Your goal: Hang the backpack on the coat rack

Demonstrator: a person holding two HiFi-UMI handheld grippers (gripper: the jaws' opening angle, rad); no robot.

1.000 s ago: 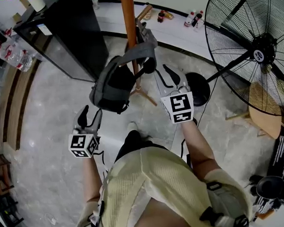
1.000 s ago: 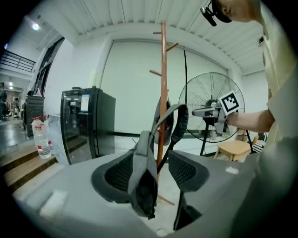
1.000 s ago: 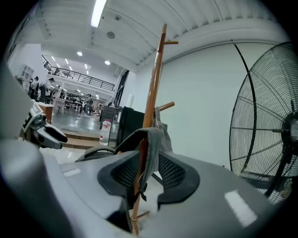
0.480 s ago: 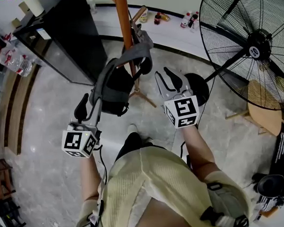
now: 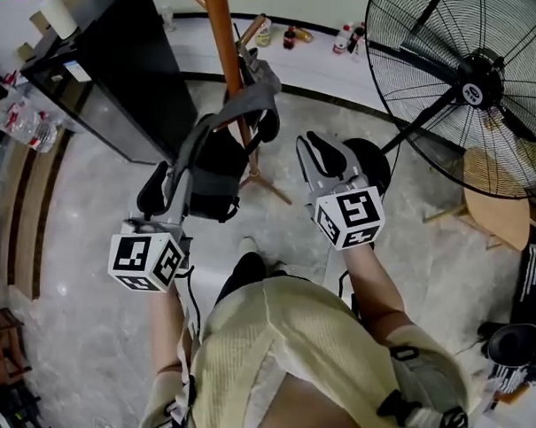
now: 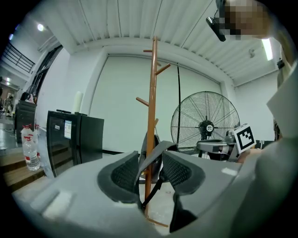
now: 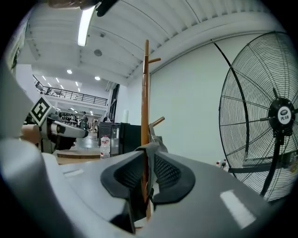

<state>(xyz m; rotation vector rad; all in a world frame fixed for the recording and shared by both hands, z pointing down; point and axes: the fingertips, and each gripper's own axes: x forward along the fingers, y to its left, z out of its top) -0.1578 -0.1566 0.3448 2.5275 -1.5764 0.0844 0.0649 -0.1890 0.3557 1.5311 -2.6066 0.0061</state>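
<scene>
Plainly, the backpack [image 5: 215,171] hung against the coat rack [image 5: 225,51], its dark body low beside the pole and 1 grey top strap [image 5: 250,101] hooked higher up the pole. The left gripper [image 5: 167,188] sat at the side of the bag farther from the pole. Its 2 jaws were closing with a grey shoulder strap [image 6: 156,152] running up between them. A gap showed beside the webbing, so the pads did not look to be pressing it yet. The right gripper [image 5: 321,153] hovered on the pole's other side, toward the big fan [image 5: 461,76], its jaws closing to a narrow slit with nothing gripped.

To do this step well, I judged, the left jaws should close square across the flat of the strap, not on its edge. Any lift should stay close to the pole so the hooked strap is not dragged off.

The right gripper view set the pole and the top strap straight in its slit, as if caught. Only the head view showed floor [image 5: 94,287] between that gripper and the bag. The head view hid how the webbing lay inside the left jaws, which the left gripper view showed.
</scene>
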